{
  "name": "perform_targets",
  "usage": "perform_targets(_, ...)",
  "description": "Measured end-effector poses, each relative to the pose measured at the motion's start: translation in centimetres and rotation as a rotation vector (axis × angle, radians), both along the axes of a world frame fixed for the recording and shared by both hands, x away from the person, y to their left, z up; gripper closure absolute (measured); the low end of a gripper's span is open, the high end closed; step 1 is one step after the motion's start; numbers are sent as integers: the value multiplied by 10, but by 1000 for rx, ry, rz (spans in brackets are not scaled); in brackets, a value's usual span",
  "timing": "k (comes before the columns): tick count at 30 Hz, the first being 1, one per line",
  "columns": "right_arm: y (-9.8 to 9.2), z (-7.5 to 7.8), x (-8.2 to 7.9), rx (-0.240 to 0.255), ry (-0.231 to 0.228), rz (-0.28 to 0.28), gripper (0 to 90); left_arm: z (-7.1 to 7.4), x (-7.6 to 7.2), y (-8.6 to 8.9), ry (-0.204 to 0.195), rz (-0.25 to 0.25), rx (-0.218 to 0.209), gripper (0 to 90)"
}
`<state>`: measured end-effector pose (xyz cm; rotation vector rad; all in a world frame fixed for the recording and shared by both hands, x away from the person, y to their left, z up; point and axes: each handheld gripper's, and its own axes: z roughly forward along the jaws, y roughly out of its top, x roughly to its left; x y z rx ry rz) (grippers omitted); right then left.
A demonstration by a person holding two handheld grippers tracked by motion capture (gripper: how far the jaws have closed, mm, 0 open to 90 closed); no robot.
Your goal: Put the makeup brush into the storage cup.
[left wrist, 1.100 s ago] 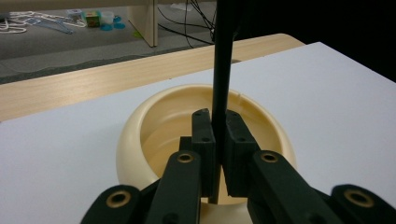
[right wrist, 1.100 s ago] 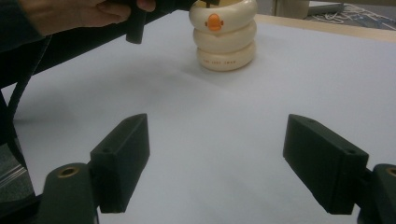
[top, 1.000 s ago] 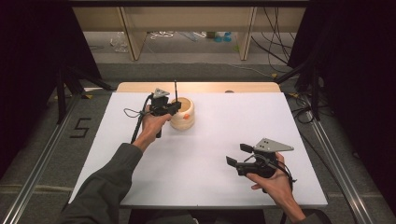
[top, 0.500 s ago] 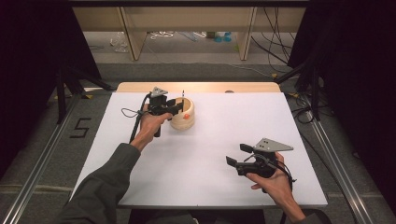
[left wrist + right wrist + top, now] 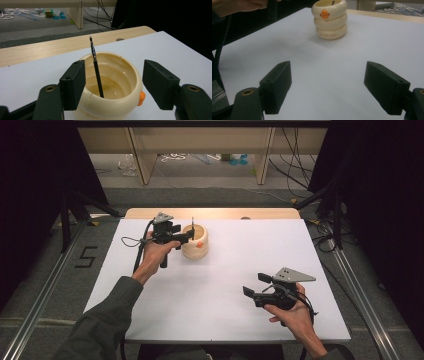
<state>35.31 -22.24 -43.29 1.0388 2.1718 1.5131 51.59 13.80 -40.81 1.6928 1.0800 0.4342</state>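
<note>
Two grippers were over a white table (image 5: 215, 320), w/ a cream holder between them toward the far side. At left, the left hand (image 5: 157, 252) held the left gripper (image 5: 187, 236) at the near-left side of the cream ring-shaped holder (image 5: 195, 242), tips close to its rim. In the left gripper view its jaws stood wide apart, flanking the holder (image 5: 110, 82) w/o touching it and gripping nothing. A black pen (image 5: 96, 68) stood in the holder, tip on the bottom, upper end leaning slightly toward the far rim; an orange bump (image 5: 141, 98) showed on the holder's outer wall. Pen free of both jaws. At right, well apart from the holder, the right hand (image 5: 292, 312) held the right gripper (image 5: 252, 287) above the table's near-right area, pointing left. In the right gripper view its jaws were also wide apart, empty, w/ bare table (image 5: 332, 75) between them and the holder (image 5: 329, 18) farther off.
</note>
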Motion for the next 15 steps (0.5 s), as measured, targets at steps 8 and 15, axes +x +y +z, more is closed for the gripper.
perform_targets(8,-1,1,-1,8,25,0,228,6,-13,0,-4,-18,-23,296)
perform_targets(15,-1,1,-1,7,23,-4,226,11,-26,0,-1,-59,-27,236)
